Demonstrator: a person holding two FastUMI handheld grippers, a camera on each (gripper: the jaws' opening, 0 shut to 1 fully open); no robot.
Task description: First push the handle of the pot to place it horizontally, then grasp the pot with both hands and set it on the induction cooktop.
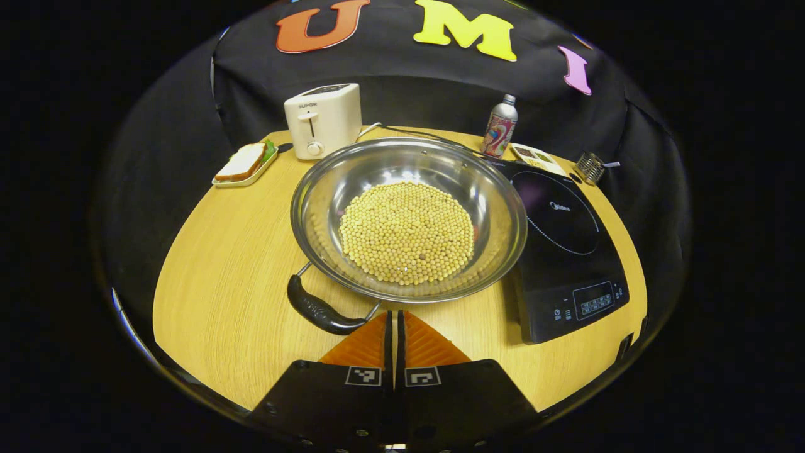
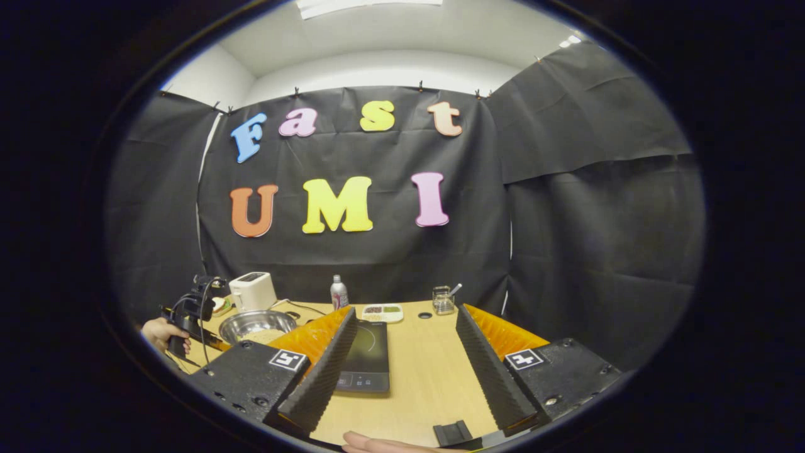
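Observation:
A wide steel pot (image 1: 409, 217) full of pale beans sits mid-table, and the same pot (image 2: 255, 324) appears small in the right gripper view. Its black handle (image 1: 317, 309) lies at the near left rim, slanting down to the right. My left gripper (image 1: 395, 314) is shut with nothing in it, its tips just right of the handle's end and just short of the pot's near rim. The black induction cooktop (image 1: 566, 245) lies right of the pot. My right gripper (image 2: 402, 314) hangs open above the table, over the cooktop (image 2: 366, 358).
A white toaster (image 1: 324, 119) and a tray with a sandwich (image 1: 245, 165) stand at the back left. A bottle (image 1: 500, 127), a small dish (image 1: 534, 156) and a wire holder (image 1: 590, 167) line the back right. A hand holds the left gripper (image 2: 188, 314).

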